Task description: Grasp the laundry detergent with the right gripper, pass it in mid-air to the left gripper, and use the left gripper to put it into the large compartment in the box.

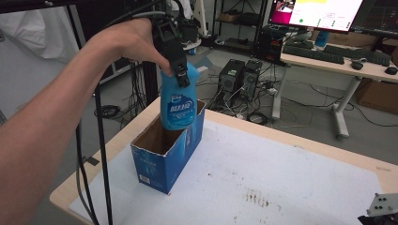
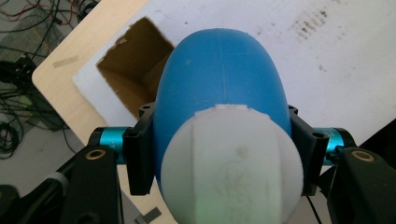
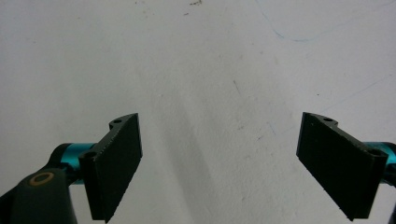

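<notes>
A blue plastic bottle with a white cap hangs upright over the open top of a blue cardboard box. My left gripper is shut on the bottle's neck, just under the cap. From the left gripper view, the bottle fills the space between the jaws, and the box opening lies below and to the left of it. My right gripper is open over bare white table covering; its grey plate shows at the bottom right corner of the high view.
The white mat covers most of the wooden table, with dark smudges near its front middle. Cables hang off the table's left edge. Beyond the table stand computer towers on the floor and a desk with a monitor.
</notes>
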Available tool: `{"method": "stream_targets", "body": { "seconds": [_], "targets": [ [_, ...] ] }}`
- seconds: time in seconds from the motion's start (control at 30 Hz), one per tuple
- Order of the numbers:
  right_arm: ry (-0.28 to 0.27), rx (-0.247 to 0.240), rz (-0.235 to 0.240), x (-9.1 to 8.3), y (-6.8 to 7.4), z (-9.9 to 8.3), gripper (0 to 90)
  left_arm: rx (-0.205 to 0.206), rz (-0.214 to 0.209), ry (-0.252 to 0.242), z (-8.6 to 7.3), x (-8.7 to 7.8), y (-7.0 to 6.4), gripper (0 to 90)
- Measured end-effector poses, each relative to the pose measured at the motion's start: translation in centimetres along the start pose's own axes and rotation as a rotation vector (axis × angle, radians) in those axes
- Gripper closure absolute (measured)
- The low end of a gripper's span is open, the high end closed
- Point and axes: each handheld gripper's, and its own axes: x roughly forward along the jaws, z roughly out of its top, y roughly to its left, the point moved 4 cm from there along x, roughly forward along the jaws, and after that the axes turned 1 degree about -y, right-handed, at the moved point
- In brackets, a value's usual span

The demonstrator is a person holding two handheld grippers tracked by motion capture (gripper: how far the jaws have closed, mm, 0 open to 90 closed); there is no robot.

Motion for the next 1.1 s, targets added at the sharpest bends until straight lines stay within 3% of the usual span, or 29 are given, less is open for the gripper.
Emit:
{"method": "stream_targets", "body": {
  "seconds": [0.1, 0.33, 0.7, 1.1],
  "targets": [
    [0.004, -0.001, 0.001, 0.1, 0.0, -0.1, 13.5, -0.019, 0.003, 0.008, -0.5, 0.2, 0.7, 38.3],
    [0.012, 0.006, -0.006, 0.2, 0.0, -0.4, 13.5, -0.003, 0.011, 0.041, -1.5, 1.6, 1.1, 38.2],
    [0.019, 0.011, -0.014, 0.6, 0.2, -0.8, 13.5, 0.088, -0.044, 0.065, -3.1, 5.6, 1.3, 38.1],
    [0.036, 0.018, -0.015, 1.5, 0.4, -1.5, 13.4, 0.242, -0.084, 0.102, -4.8, 11.0, 1.1, 38.2]
  ]
}}
